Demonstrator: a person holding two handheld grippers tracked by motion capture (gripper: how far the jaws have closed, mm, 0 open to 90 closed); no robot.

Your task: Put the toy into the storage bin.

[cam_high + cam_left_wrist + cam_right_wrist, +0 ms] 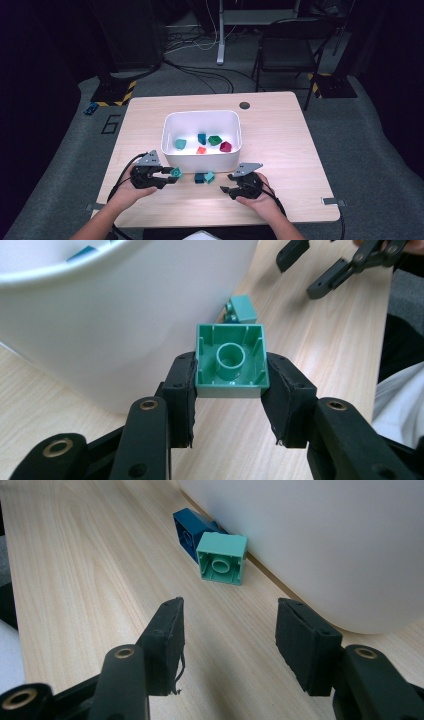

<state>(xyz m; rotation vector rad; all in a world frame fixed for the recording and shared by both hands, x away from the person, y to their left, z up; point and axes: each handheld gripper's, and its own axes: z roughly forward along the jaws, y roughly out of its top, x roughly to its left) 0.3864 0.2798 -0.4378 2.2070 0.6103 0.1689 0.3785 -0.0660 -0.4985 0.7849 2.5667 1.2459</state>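
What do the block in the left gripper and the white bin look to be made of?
Green block: likely moulded hard plastic, smooth with a slight sheen; hollow underside with thin ribs and a centre tube. White bin: probably plastic too, smooth, rounded wall and rim.

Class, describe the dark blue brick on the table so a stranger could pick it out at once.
Start at the white bin mid-table. On the wood by its near wall lie two bricks touching. The dark blue brick is the navy one; the light teal brick beside it is paler.
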